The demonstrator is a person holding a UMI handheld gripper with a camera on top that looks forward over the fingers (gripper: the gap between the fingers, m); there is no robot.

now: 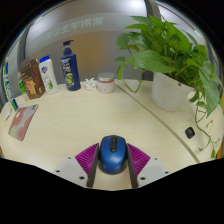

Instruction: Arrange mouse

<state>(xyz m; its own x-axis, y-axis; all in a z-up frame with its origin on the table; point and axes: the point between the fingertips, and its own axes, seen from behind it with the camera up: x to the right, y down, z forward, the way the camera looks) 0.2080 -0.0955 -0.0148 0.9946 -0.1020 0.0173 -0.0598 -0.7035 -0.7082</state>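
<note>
A blue mouse with a dark scroll wheel [112, 152] sits lengthwise between my two fingers, its nose pointing away over the pale wooden desk [90, 115]. My gripper [112, 148] is shut on the mouse. The dark fingers press against both of its sides, and the magenta pads [89, 157] flare out to left and right. The mouse's rear end is hidden low between the fingers. Whether it rests on the desk or is lifted off it does not show.
A leafy plant in a white pot [170, 92] stands ahead to the right. A blue pump bottle [70, 68], a white bottle [47, 73], a box [30, 80] and a small jar [105, 82] line the back. A booklet [22, 120] lies left and a small black item [190, 132] right.
</note>
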